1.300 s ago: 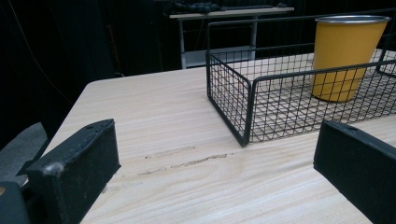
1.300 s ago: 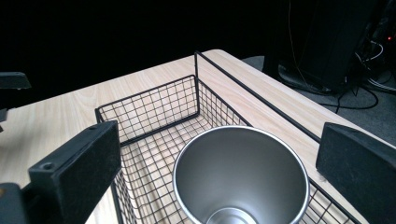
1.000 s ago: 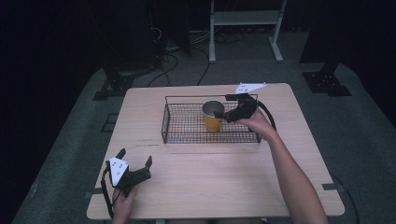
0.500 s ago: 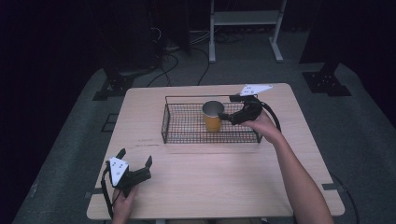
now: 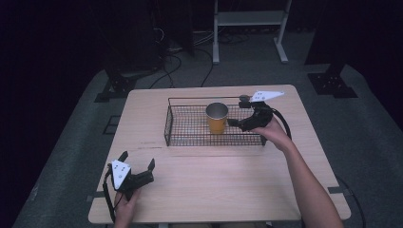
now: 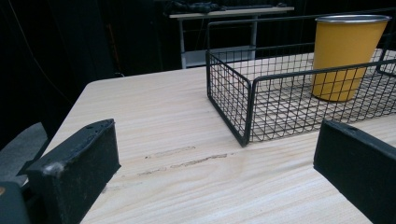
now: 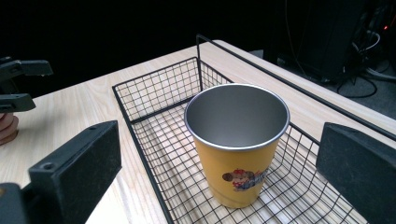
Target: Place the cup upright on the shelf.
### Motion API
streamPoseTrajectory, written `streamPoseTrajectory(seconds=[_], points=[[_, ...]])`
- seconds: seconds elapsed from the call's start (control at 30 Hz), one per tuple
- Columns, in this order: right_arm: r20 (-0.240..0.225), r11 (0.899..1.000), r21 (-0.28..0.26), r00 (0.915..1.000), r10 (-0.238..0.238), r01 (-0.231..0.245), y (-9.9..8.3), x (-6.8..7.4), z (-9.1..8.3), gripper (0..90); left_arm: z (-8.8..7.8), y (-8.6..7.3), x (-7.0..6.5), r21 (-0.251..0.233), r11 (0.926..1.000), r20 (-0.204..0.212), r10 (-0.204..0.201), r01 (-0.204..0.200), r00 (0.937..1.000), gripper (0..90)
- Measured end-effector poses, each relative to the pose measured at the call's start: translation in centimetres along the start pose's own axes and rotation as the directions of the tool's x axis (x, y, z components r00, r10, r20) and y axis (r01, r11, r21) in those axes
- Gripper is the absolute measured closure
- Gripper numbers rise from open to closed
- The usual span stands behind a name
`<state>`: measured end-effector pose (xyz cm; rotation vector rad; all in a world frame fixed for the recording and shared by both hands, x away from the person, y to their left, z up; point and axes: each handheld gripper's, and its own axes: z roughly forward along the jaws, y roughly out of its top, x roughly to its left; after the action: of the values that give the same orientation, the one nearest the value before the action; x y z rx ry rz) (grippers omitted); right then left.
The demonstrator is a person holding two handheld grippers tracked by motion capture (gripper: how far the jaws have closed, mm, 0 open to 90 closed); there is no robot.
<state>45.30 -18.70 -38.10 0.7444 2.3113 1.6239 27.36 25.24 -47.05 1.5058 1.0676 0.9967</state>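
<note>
A yellow metal cup (image 5: 217, 118) stands upright in a black wire basket (image 5: 167, 124) at the back of the wooden table (image 5: 228, 180). My right gripper (image 5: 234, 122) is open just right of the cup, reaching over the basket's right end. In the right gripper view the cup (image 7: 236, 144) sits between and beyond the spread jaws, untouched, with a cartoon print low on its side. My left gripper (image 5: 138, 160) rests open near the table's front left corner, holding nothing. The left gripper view looks across bare wood to the basket (image 6: 229, 98) and the cup (image 6: 345, 56).
The basket holds nothing besides the cup. A white shelf frame (image 5: 247, 21), cables (image 5: 176, 47) and dark stand feet (image 5: 332, 78) sit on the grey floor beyond the table. The far left gripper (image 7: 18, 84) appears at the left edge of the right gripper view.
My right gripper has drawn back a little to the right, away from the cup. The cup stays standing in the basket. The left gripper has not moved.
</note>
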Motion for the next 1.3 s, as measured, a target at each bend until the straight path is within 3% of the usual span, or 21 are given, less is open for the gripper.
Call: streamPoseTrajectory(seconds=[0.6, 0.83, 1.3], points=[[-0.027, 1.000, -0.010, 0.9993, 0.024, -0.025, -1.7, 0.7, -1.8, 0.0, 0.0, 0.0, 0.0, 0.001, 1.0000, 0.000, 0.002, -0.002, 1.0000, 0.0], [-0.032, 1.000, -0.021, 0.9995, 0.003, -0.003, -1.9, 1.6, -2.3, 0.0, 0.0, 0.0, 0.0, 0.001, 1.0000, 0.000, 0.003, -0.003, 1.0000, 0.0], [-0.026, 1.000, -0.004, 0.9996, 0.008, -0.008, -3.7, 2.3, -3.9, 0.0, 0.0, 0.0, 0.0, 0.002, 1.0000, -0.001, 0.004, -0.004, 1.0000, 0.0]])
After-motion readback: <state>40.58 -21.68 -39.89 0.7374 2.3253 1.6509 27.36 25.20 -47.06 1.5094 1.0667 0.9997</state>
